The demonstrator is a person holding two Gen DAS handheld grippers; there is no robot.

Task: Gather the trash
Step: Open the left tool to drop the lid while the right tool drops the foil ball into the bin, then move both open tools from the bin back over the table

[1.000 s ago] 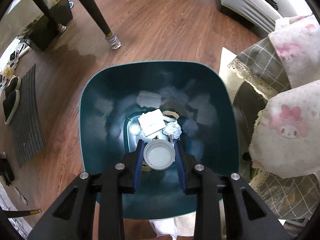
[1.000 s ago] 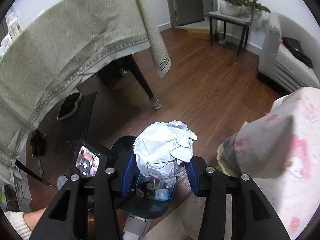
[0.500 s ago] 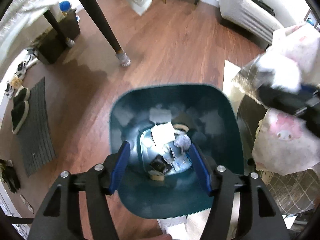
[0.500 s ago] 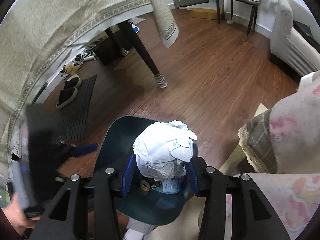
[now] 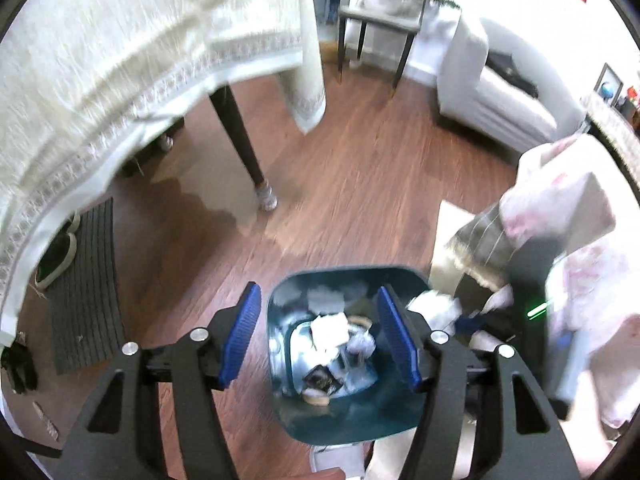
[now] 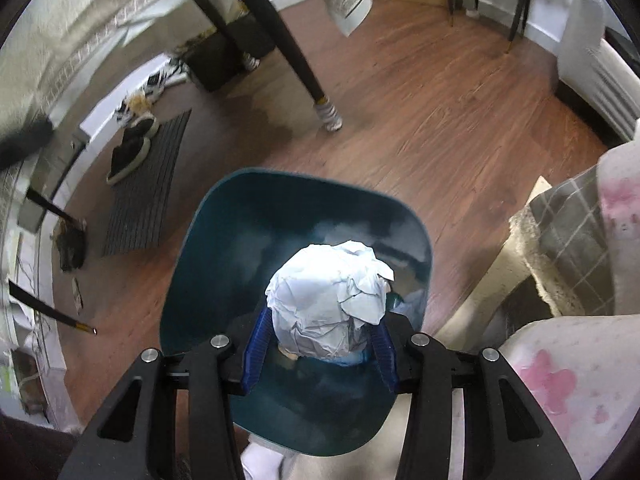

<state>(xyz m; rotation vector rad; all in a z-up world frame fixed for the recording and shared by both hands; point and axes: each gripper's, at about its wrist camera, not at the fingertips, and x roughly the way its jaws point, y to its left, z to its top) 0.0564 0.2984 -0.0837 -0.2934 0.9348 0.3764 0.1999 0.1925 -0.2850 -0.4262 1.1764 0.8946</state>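
Wood floor [image 5: 360, 168], cloth-draped table overhead; teal bin [image 6: 248, 240] stands on the floor, scraps of paper and wrappers at its bottom; left gripper [image 5: 318, 338] above the bin, jaws spread wide, holding nothing; right gripper [image 6: 320, 350] over the bin mouth, jaws pinching a crumpled paper ball [image 6: 330, 300].

Dark table leg [image 6: 294, 50] on wood floor [image 6: 420, 120]; shoes [image 6: 130, 152] on ribbed mat [image 6: 148, 204]; cream tablecloth [image 5: 120, 60] overhead; sofa [image 5: 492, 96] beyond.
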